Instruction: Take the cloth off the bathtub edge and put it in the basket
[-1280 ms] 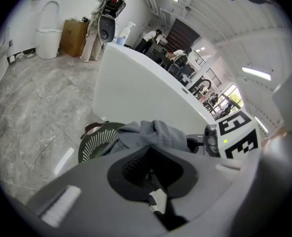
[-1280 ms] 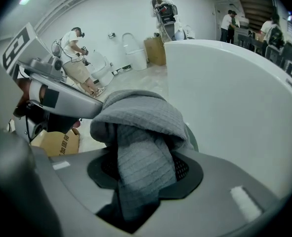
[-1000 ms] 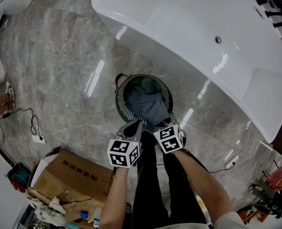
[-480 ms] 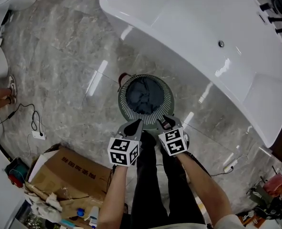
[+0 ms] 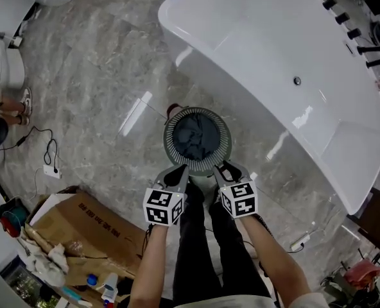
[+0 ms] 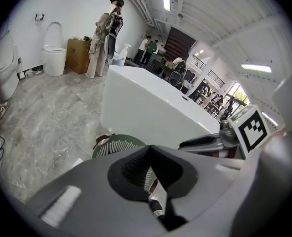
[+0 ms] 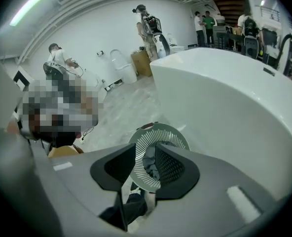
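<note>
Evidently finished with the drop. Head view first: dark cloth (image 5: 196, 138) bunched inside the round slatted basket (image 5: 168, 140) on the floor, white bathtub (image 5: 273, 43) off at two o'clock with no cloth on its edge. Nearer, left gripper (image 5: 176, 171) at seven o'clock of the basket and right gripper (image 5: 226, 169) at five o'clock, neither touching it.

Left gripper view next: jaws drawn together at the tips, gripping nothing; basket peeking out at eleven o'clock of them.

Right gripper view last: jaws narrowly apart, just now opening further, empty; basket and a fold of cloth seen well beyond through the gap.

Judged soft, light and limp: no risk of breaking, likely to sag and trail off a pinch. If picking up again, best to nip a raised fold near the top of the heap, not a loose corner.
</note>
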Motion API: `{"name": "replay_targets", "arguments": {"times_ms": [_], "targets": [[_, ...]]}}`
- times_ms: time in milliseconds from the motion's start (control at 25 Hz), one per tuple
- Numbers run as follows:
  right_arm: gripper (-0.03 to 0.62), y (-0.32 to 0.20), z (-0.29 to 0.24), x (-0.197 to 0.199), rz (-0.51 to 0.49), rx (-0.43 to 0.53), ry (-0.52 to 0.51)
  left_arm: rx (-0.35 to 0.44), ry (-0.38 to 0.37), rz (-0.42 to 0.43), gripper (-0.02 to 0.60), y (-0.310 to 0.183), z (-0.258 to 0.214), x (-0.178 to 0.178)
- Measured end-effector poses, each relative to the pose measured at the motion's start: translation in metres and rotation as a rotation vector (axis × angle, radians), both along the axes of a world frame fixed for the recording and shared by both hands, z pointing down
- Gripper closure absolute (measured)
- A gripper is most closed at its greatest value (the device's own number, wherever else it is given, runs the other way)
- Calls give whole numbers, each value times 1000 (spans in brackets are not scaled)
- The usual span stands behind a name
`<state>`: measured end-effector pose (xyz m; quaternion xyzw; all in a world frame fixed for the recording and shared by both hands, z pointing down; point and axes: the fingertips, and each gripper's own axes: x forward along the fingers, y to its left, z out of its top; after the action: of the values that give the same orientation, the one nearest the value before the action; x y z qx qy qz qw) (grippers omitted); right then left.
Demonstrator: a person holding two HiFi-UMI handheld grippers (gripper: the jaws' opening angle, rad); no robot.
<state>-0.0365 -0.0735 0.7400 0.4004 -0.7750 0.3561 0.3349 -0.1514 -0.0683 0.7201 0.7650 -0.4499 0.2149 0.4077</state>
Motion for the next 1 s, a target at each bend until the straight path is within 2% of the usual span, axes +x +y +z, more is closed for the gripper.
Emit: {"name": "replay_targets", "arguments": {"times_ms": [160,320,640,920,1000], "targets": [[476,24,-41,11,-28,24,-5,36,-42,-14,525,15,-41,-5],[476,48,-82,22,-4,8,-42,60,-70,-56,525,37,-88,-9],[476,91,-171,41,-29,76,-101,98,-70,-144,525,93,-176,5],[474,120,-226,64,8,114,-155,134,-57,-182,525,124,-221,32],[476,130,-238,63,-10,128,-181,151,-58,-189,525,129,-235,39]]}}
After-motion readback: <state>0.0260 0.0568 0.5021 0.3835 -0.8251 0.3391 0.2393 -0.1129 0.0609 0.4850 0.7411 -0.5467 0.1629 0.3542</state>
